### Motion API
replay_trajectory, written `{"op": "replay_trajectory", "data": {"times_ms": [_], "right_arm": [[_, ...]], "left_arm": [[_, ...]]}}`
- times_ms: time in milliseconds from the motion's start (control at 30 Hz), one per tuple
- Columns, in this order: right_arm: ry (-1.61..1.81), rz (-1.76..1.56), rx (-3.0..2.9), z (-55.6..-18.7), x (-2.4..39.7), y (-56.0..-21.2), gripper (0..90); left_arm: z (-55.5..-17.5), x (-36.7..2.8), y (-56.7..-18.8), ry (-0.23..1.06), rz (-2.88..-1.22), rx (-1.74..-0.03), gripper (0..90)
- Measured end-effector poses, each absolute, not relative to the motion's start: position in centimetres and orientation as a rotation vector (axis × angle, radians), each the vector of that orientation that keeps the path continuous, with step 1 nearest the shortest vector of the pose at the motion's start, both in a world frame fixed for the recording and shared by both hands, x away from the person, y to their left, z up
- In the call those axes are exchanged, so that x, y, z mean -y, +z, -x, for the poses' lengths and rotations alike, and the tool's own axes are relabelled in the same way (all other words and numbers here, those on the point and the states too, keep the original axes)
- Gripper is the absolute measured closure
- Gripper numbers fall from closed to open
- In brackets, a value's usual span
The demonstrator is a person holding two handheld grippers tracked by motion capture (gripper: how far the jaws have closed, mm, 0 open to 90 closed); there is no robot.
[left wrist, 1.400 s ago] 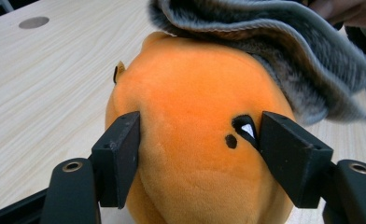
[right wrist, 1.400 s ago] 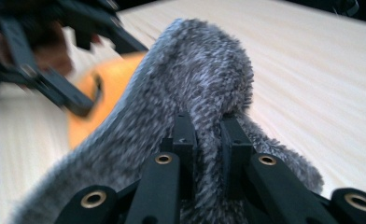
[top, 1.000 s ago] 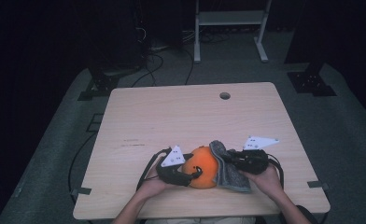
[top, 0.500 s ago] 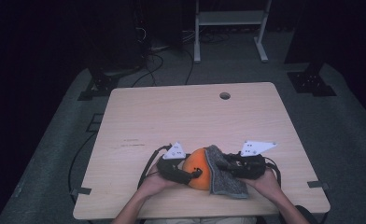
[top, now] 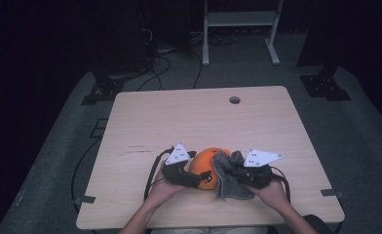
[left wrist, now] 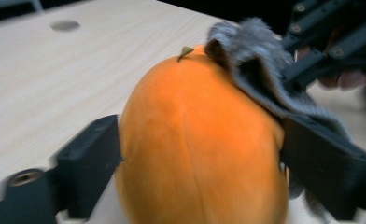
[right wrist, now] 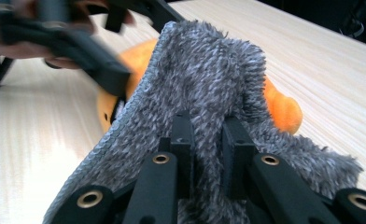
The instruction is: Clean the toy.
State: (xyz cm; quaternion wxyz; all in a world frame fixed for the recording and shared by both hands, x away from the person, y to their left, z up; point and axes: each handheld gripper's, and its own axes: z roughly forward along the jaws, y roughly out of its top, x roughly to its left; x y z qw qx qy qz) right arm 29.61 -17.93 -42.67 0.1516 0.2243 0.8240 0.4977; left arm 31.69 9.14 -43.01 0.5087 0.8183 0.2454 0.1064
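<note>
From the high view, the orange fruit (top: 206, 165) and grey cloth (top: 226, 176) sit near the table (top: 179, 117)'s near edge, with bare wood beyond. In the left gripper view, the left gripper (left wrist: 197, 158) clasps the fruit, its jaws having just widened. In the right gripper view, the right gripper (right wrist: 208, 133) pinches the cloth, having just closed; no writing is legible.

The orange fruit (top: 206, 163) sits between my left tongs (top: 199, 175), its smooth rounded body filling the gap and its small green stem tip pointing away from me; those jaws have just been opening. Against the fruit's right side lies the grey fluffy cloth (top: 228, 173), draped over its upper flank and bunched in folds, pinched in my right tongs (right wrist: 204, 140), whose jaws have just been closing.
</note>
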Motion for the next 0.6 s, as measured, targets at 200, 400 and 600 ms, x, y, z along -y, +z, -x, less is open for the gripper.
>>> {"op": "replay_trajectory", "data": {"times_ms": [200,400,600], "right_arm": [[1.408,-0.673,-2.327,-29.9,17.9,-42.4,78.7],[1.347,-0.755,-2.309,-30.2,19.3,-42.7,78.6],[1.417,-0.722,-2.292,-30.0,18.6,-42.2,78.4]], "left_arm": [[-31.0,-9.1,-43.4,0.344,-2.013,-0.535,35.9],[-30.6,-8.9,-43.4,0.371,-2.025,-0.480,36.5],[-30.3,-8.9,-43.3,0.396,-2.035,-0.455,36.8]]}}
